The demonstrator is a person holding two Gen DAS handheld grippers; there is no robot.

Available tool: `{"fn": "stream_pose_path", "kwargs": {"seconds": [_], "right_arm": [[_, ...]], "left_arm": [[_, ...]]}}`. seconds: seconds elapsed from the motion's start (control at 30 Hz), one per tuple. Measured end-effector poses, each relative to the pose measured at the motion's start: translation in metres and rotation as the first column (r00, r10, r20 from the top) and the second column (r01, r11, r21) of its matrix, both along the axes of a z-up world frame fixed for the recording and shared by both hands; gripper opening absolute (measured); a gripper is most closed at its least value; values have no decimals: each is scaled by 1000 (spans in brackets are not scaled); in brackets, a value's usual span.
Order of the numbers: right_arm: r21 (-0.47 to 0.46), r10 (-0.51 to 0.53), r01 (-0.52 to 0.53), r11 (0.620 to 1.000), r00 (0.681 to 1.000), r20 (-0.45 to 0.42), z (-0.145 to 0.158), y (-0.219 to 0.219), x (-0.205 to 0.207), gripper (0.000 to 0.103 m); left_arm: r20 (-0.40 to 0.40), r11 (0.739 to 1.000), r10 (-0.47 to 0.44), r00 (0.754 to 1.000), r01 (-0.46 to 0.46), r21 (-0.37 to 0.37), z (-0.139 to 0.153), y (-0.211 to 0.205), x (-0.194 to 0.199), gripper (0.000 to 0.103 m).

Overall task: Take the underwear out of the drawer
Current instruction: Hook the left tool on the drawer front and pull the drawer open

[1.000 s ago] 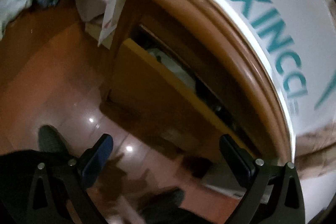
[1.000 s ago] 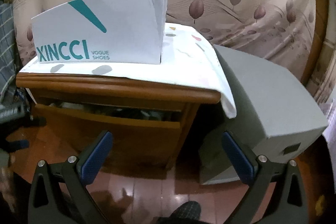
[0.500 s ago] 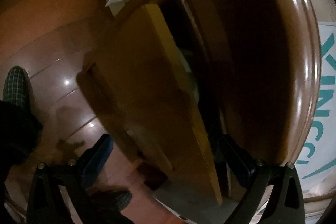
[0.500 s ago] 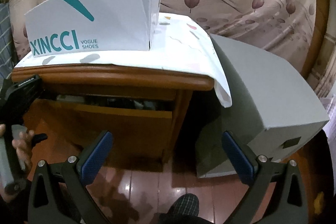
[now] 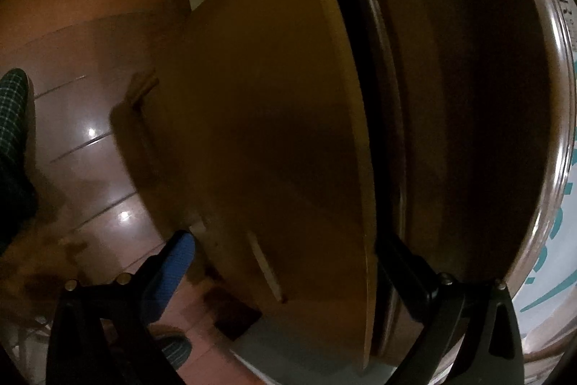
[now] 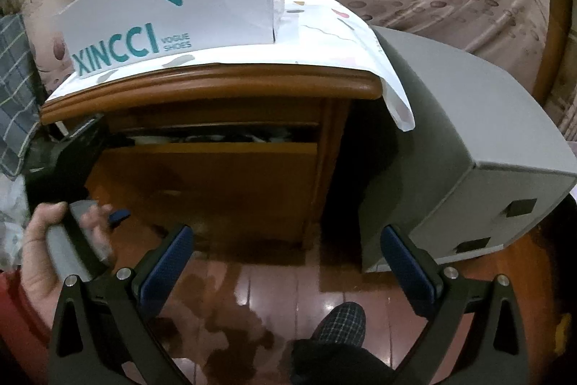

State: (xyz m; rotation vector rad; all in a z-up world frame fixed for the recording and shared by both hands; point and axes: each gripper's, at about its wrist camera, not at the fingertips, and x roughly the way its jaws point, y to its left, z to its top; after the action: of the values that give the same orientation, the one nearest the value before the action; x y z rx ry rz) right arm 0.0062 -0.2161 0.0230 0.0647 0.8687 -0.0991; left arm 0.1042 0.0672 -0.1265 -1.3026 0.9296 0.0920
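**Left fingers set across the drawer front; underwear not yet reached**

Pale and dark fabric, presumably the underwear [image 6: 216, 138], is glimpsed in the narrow gap above the drawer front [image 6: 209, 190]; single garments cannot be told apart. The drawer is only slightly pulled out of the wooden nightstand [image 6: 216, 89], so its contents lie behind and above the front panel, whose long top edge runs side to side.

In the left wrist view the drawer front [image 5: 270, 132] fills the frame, and the left gripper [image 5: 288, 262] is spread wide across it: the blue-padded finger on the outer face, the other in the dark gap behind the top edge. Nothing is clamped. This is judged to be the nearer gripper, placed to draw the drawer further out.

The right gripper [image 6: 288, 258] is held back, wide and empty, well apart from the drawer, over the floor.

A shoe box [image 6: 173, 20] stands on the nightstand, and a grey box [image 6: 450, 139] sits just beside it.
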Motion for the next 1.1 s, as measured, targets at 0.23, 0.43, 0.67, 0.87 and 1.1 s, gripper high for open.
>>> {"fn": "stream_pose_path", "kwargs": {"seconds": [0.23,0.43,0.67,0.87,1.1], "right_arm": [[3,12,-12,1000,1000,22,5,4,0,103],[24,-10,9,1000,1000,30,5,1,5,103],[14,-25,24,1000,999,44,5,1,6,103],[28,-36,34,999,998,45,5,0,8,103],[33,-43,41,999,998,52,6,-1,7,103]], "left_arm": [[-104,994,80,991,-87,-72,-17,-2,18,103],[-128,995,74,989,-63,84,1,-5,21,103],[-183,993,60,981,-39,113,17,3,19,103],[-207,991,38,977,-11,132,17,7,-2,103],[-226,988,1,974,33,148,22,10,-38,103]]}}
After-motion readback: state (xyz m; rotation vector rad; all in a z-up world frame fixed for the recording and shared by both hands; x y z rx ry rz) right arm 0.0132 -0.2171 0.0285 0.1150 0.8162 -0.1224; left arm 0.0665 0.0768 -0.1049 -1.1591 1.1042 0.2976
